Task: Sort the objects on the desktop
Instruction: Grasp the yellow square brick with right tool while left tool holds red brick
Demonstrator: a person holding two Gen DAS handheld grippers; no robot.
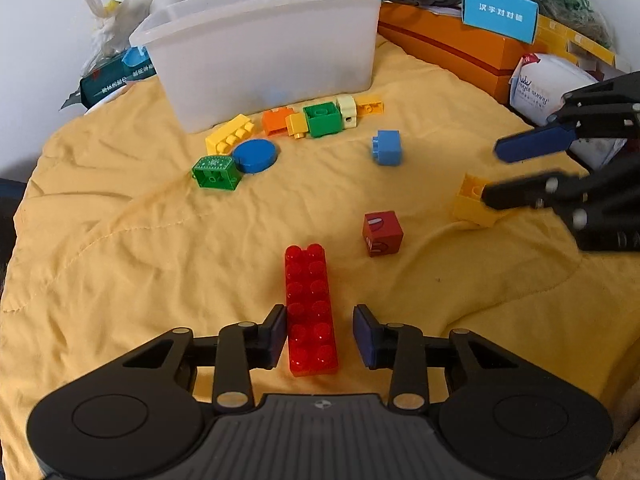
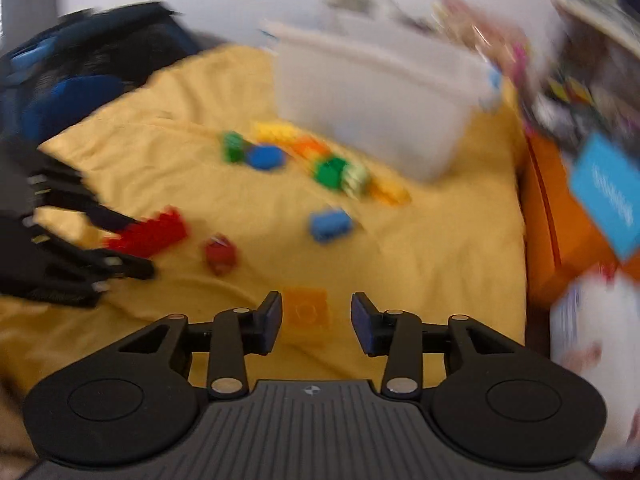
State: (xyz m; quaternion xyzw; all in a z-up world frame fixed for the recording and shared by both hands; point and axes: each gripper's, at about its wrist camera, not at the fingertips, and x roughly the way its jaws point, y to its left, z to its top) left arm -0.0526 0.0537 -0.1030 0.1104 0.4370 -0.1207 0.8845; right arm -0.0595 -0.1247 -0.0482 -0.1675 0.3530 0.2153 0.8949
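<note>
A long red brick (image 1: 310,308) lies on the yellow cloth (image 1: 140,260), its near end between the fingers of my open left gripper (image 1: 320,336); the left pad touches or nearly touches it. My right gripper (image 2: 316,320) is open around a yellow brick (image 2: 307,312), which also shows in the left wrist view (image 1: 470,200). A dark red cube (image 1: 382,233), a blue brick (image 1: 387,147), a blue disc (image 1: 255,155), a green brick (image 1: 216,172) and a row of mixed bricks (image 1: 320,118) lie further off. A white bin (image 1: 272,48) stands behind them.
An orange box (image 1: 452,52), a blue card (image 1: 500,12) and a white packet (image 1: 548,88) crowd the right edge. Bags and clutter sit behind and left of the bin. The right wrist view is motion-blurred.
</note>
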